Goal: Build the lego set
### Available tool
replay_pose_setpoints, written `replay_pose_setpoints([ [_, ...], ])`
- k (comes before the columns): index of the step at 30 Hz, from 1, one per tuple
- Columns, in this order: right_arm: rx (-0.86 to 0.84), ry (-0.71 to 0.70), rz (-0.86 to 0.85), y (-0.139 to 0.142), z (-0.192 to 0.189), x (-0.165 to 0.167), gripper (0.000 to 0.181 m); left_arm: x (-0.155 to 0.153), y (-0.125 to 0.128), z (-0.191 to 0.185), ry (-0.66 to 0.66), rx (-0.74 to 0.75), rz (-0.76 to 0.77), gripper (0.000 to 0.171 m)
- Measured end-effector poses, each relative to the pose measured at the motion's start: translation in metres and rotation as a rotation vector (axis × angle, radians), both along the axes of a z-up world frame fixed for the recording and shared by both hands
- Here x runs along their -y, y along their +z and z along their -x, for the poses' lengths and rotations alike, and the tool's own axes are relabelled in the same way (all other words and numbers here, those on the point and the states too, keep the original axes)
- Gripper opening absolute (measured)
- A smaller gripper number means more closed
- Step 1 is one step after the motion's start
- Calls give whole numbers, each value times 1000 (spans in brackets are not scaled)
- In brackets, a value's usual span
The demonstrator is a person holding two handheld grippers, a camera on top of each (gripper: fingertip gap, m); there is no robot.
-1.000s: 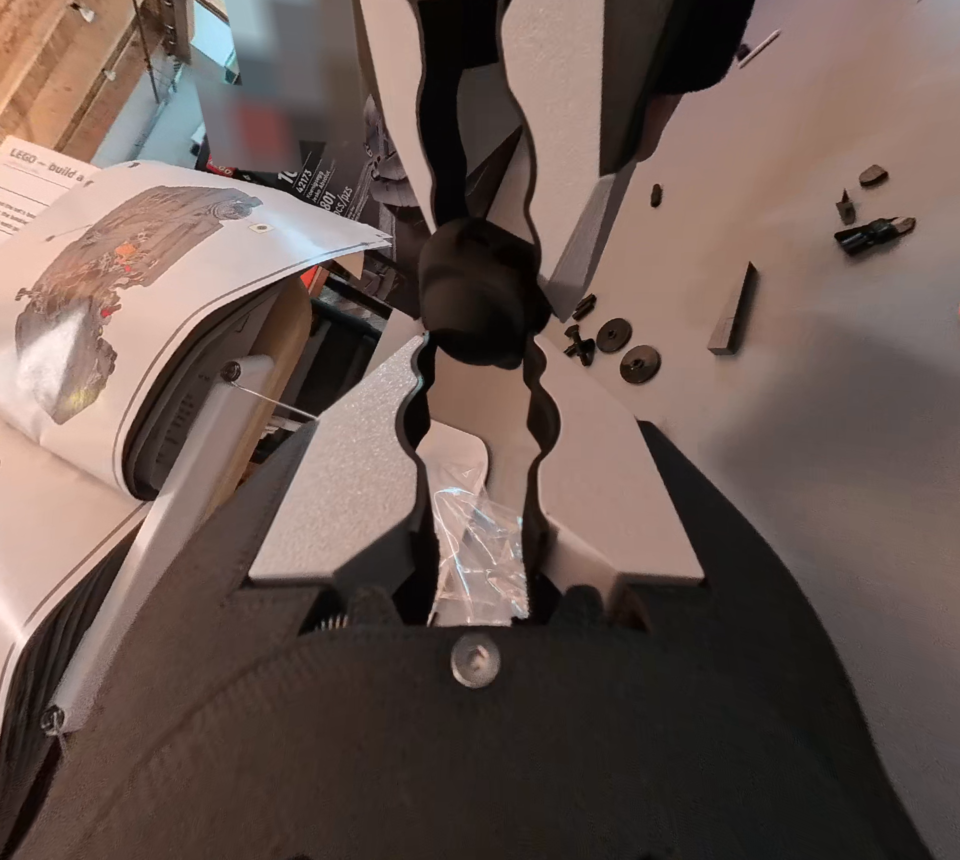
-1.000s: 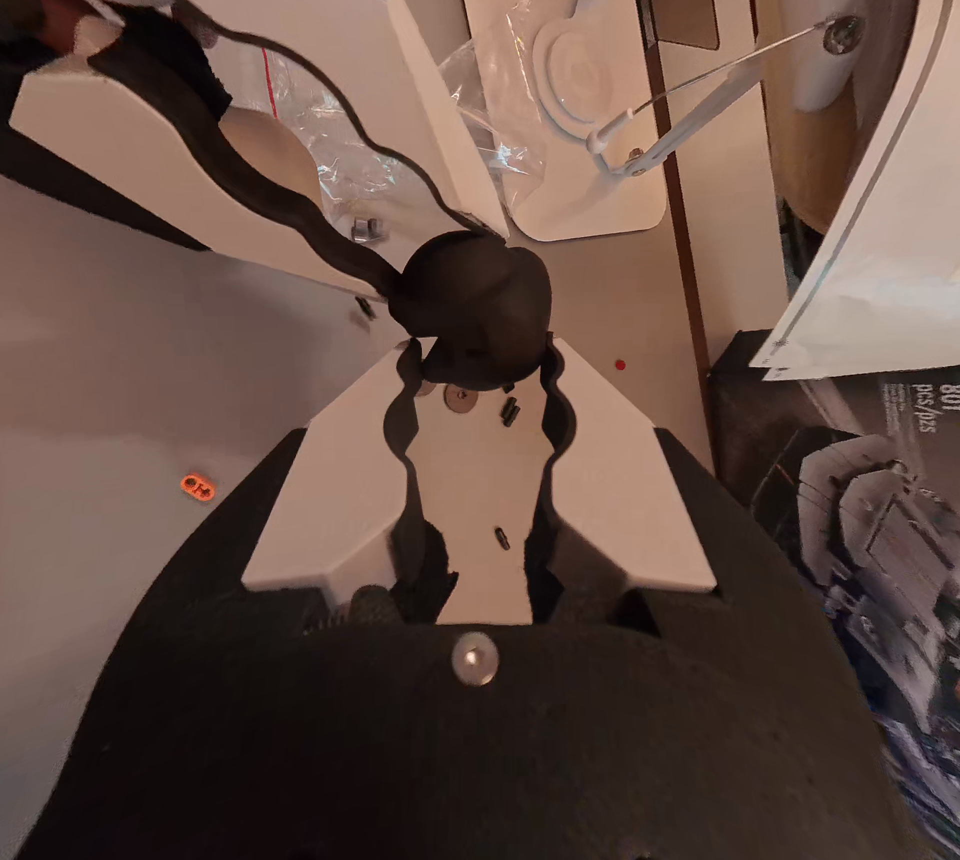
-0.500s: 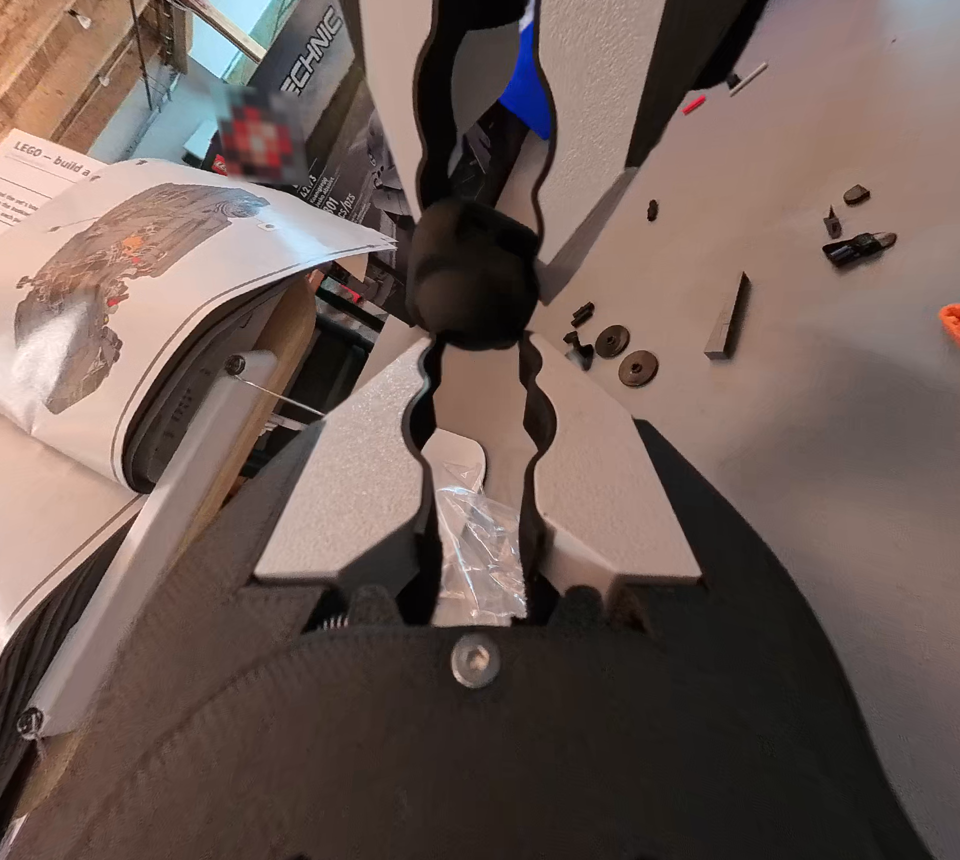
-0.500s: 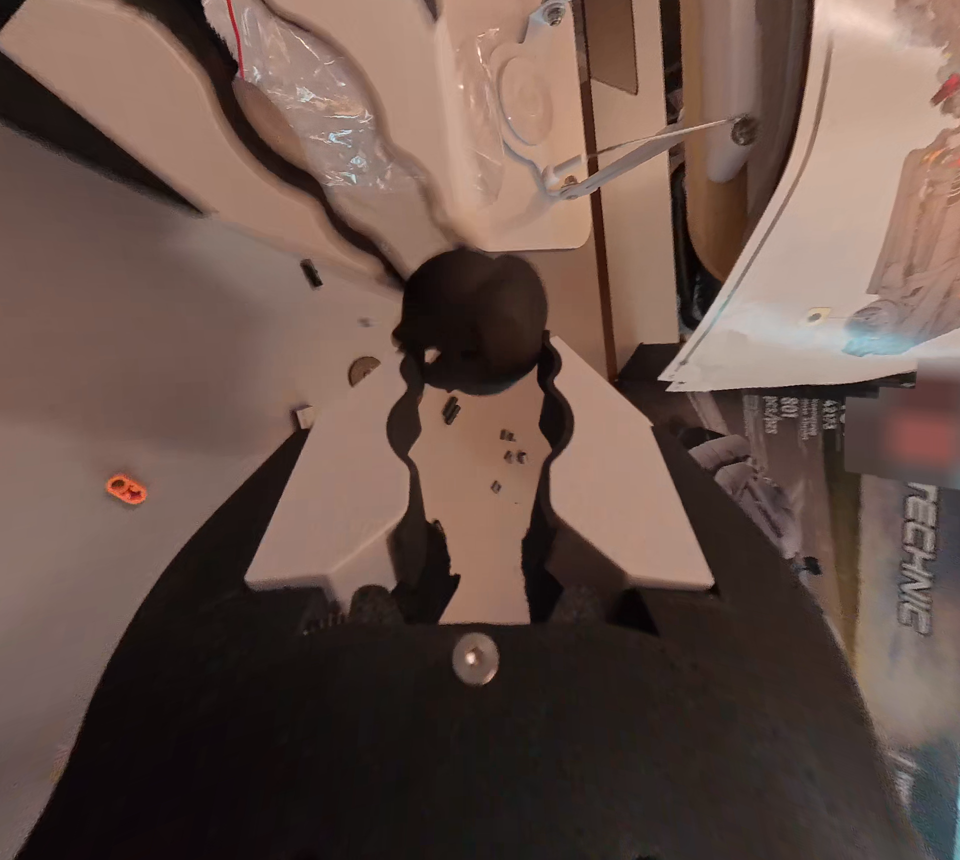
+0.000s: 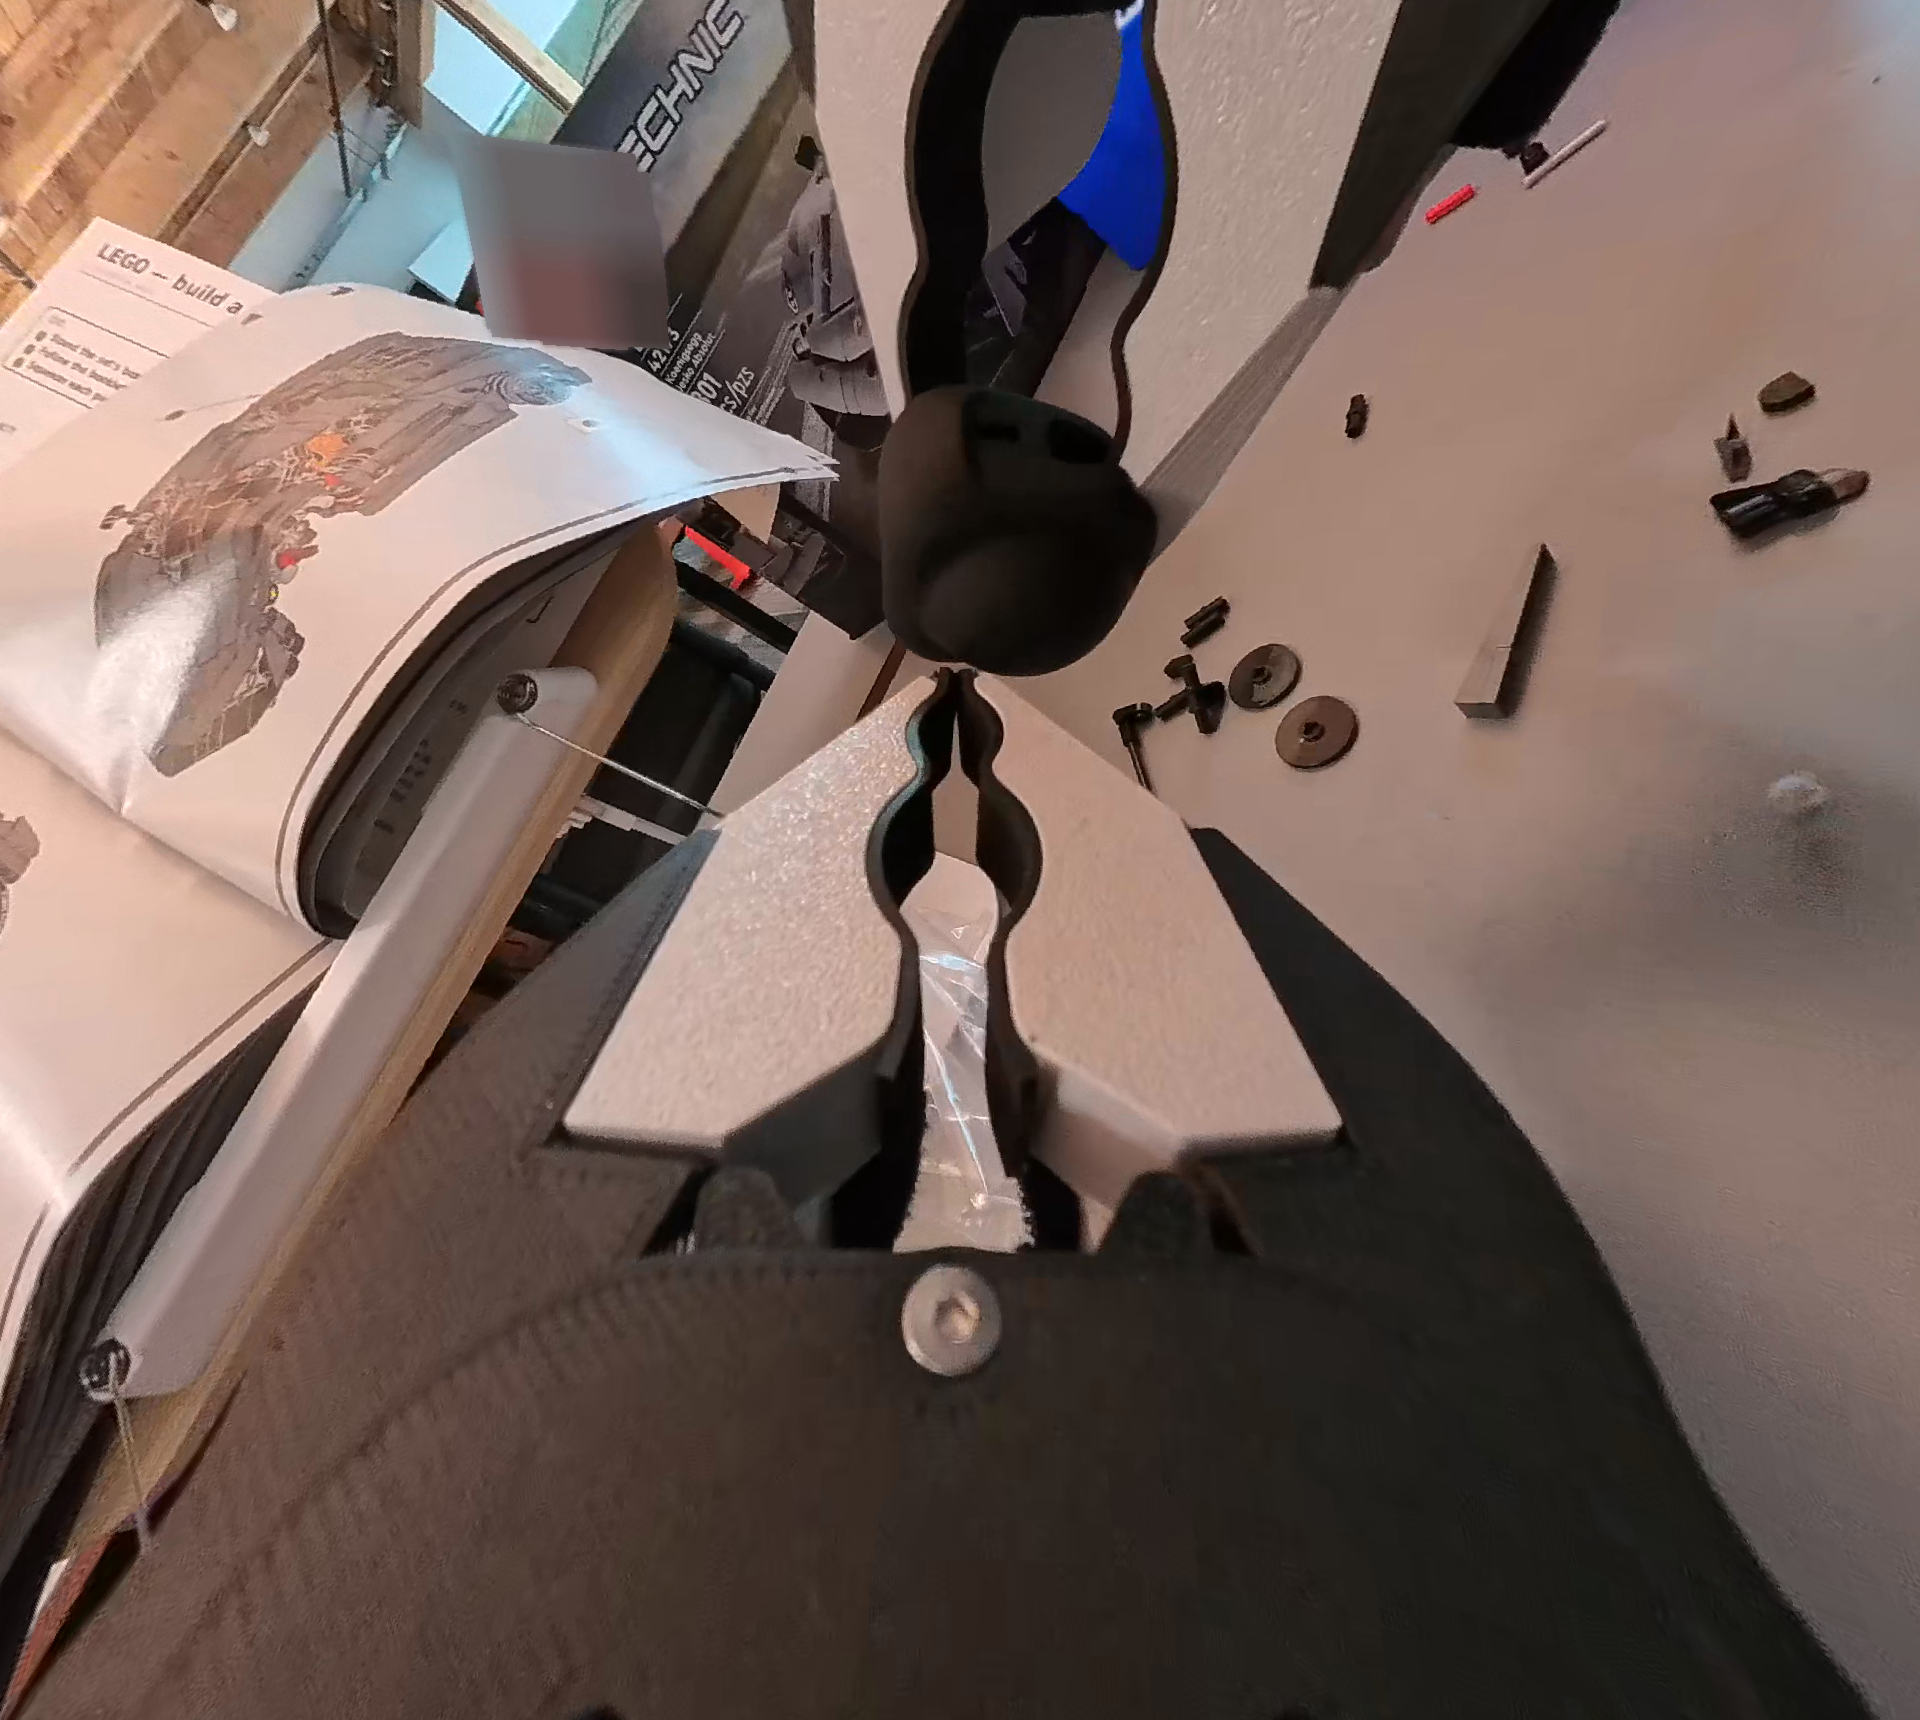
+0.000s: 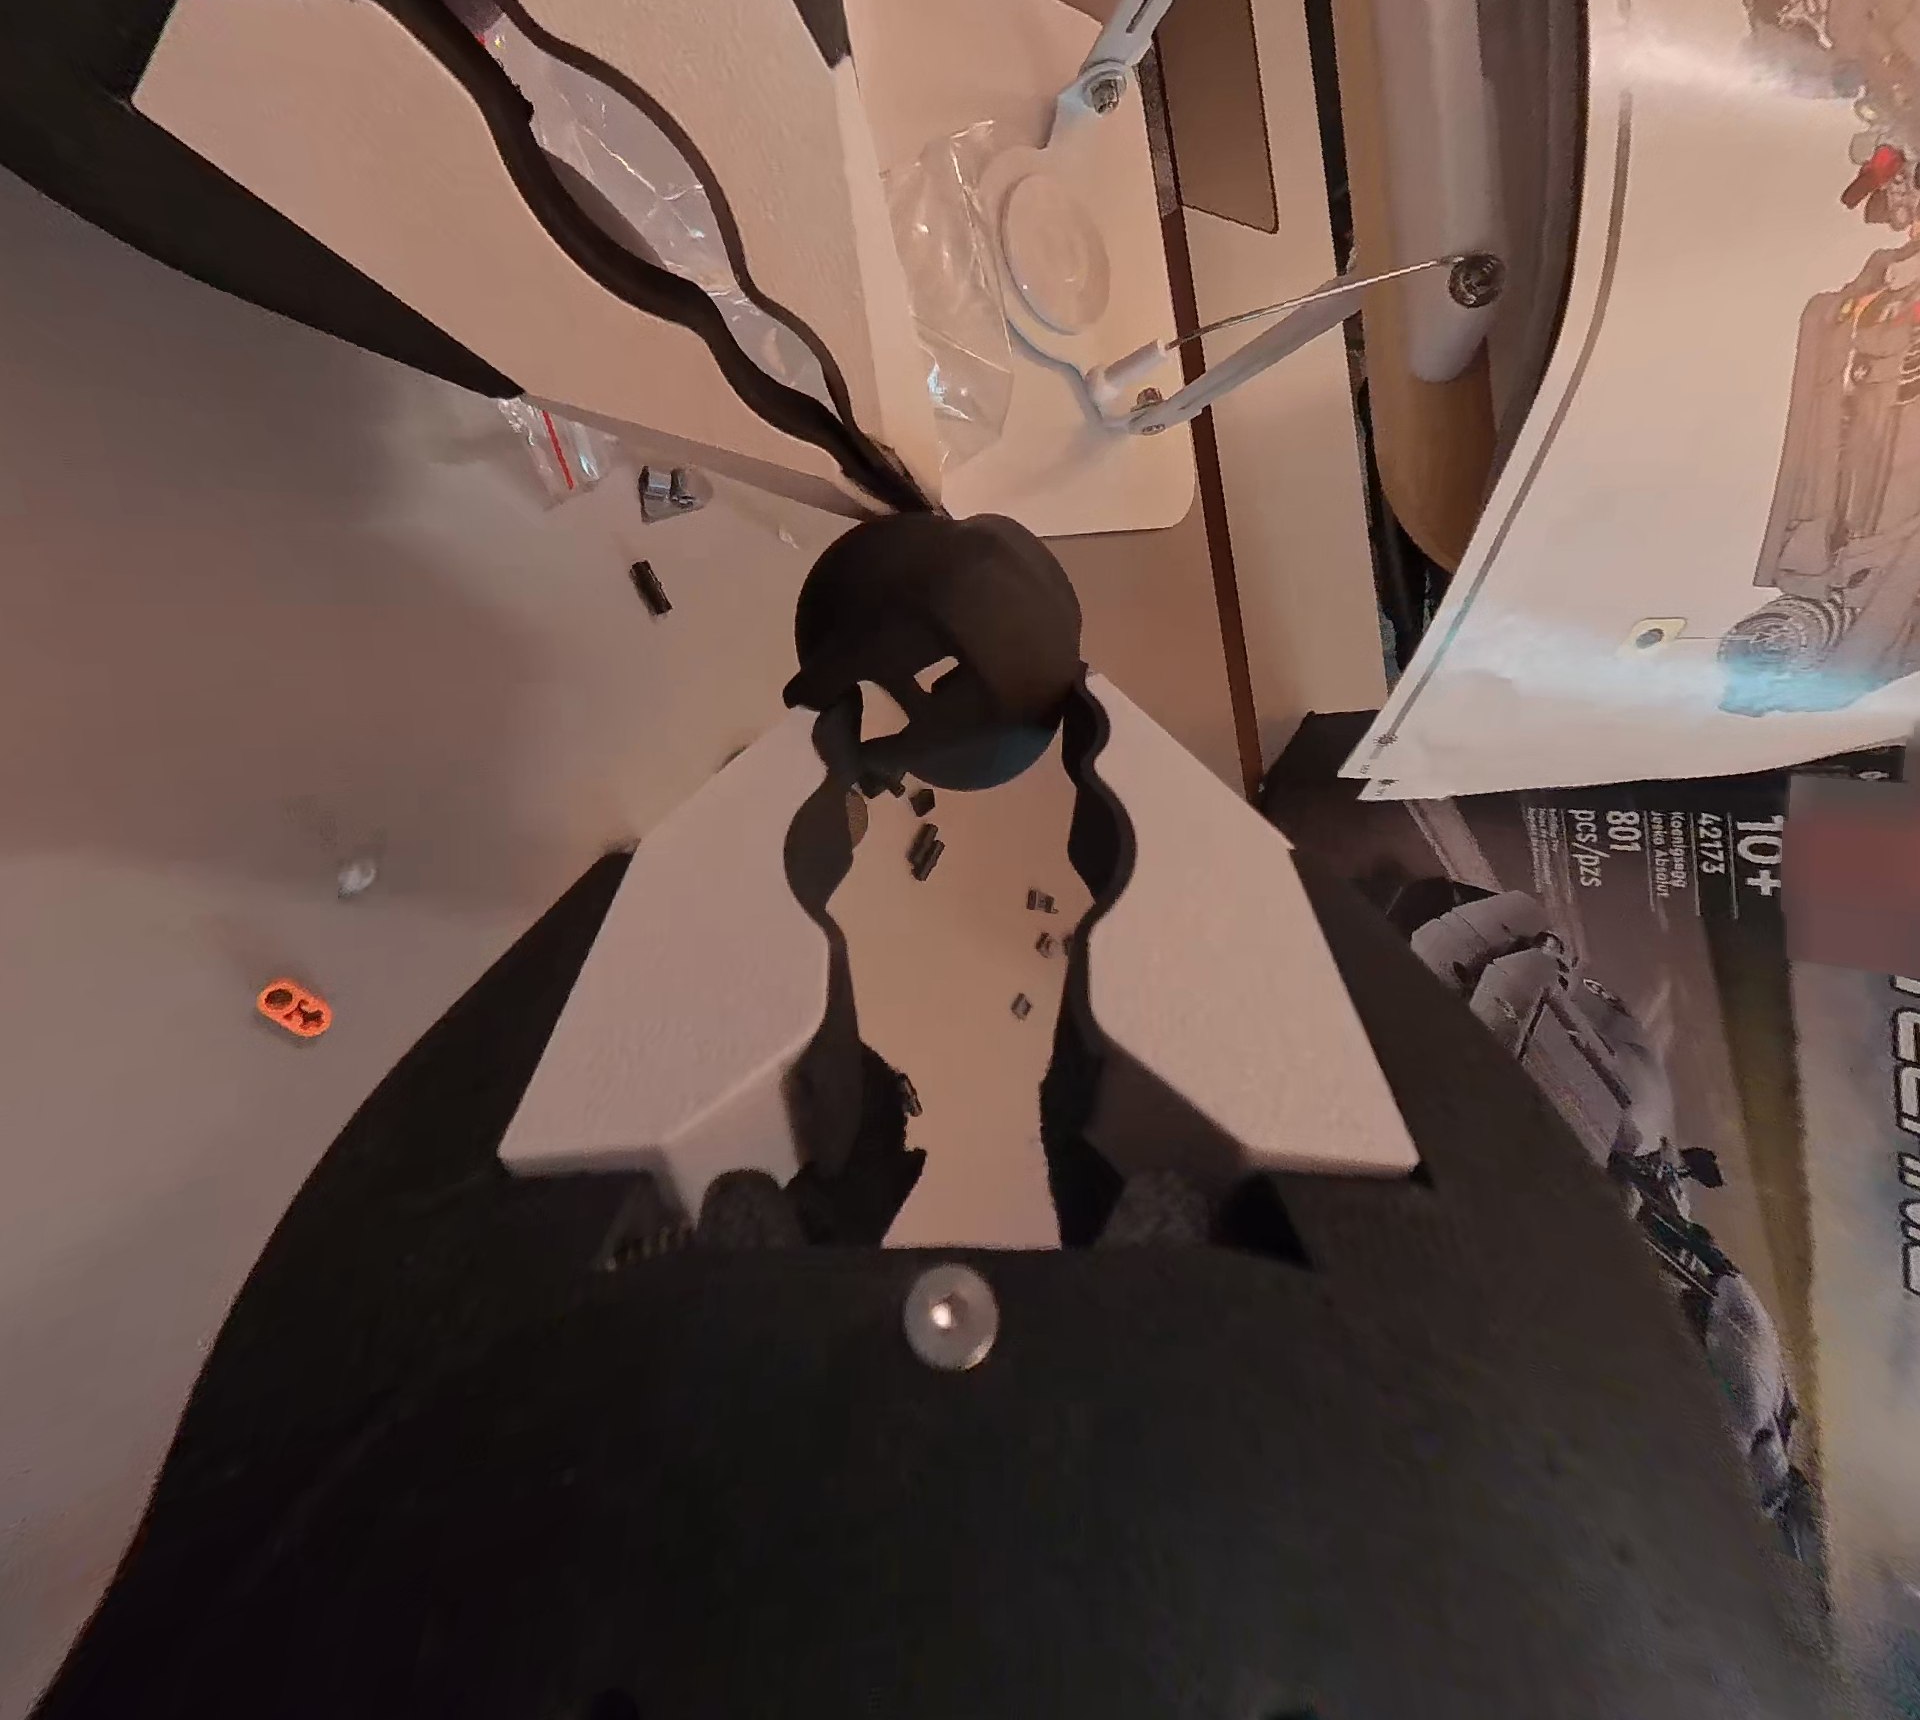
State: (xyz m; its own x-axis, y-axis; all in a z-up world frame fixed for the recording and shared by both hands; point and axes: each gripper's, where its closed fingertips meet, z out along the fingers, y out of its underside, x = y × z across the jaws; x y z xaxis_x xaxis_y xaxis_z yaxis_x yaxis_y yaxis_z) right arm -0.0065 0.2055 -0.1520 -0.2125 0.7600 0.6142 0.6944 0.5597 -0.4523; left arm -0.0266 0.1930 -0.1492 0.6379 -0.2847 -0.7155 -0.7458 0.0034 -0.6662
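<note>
- Black rounded piece point(image 5: 1013, 532) sits pinched in the right gripper point(image 6: 951, 725), whose fingers stand partly apart around it, seemingly presented for joining.
- Left gripper point(image 5: 956, 683), tips nearly touching and holding nothing, meets it at 6 o'clock.
- Two black discs point(image 5: 1288, 704) lie at 3 o'clock on the table point(image 5: 1558, 943); one orange link point(image 6: 296, 1008).

Grey table point(image 5: 1558, 995) bearing scattered small parts: two black discs point(image 5: 1288, 702), a grey bar point(image 5: 1507, 636), black pins point(image 5: 1184, 699), a red pin point(image 5: 1450, 205), an orange link point(image 6: 296, 1008), a clear plastic bag point(image 6: 956, 299), and the set box point(image 6: 1662, 995).
</note>
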Motion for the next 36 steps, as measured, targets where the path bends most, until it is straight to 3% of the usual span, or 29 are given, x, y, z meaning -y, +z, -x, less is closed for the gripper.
replay_pose_setpoints([
  [9,-39,-11,196,-4,2,3,38,0,-2,2,-13,62,42,0],
  [15,-115,35,692,3,2,20,37,7,11,3,-62,154,43,2],
  [21,-186,66,1035,18,2,28,37,15,24,2,-95,147,16,10],
  [24,-209,59,1227,24,1,29,37,18,25,1,-113,118,11,20],
  [26,-229,78,1358,30,2,32,36,23,23,-5,-159,99,27,54],
  [29,-197,58,1385,22,4,35,30,23,16,-15,-175,67,48,52],
  [31,-177,57,1390,17,5,39,17,18,11,-18,-150,27,50,59],
  [36,-170,72,1414,21,8,49,12,15,8,-9,-102,-21,33,44],
])
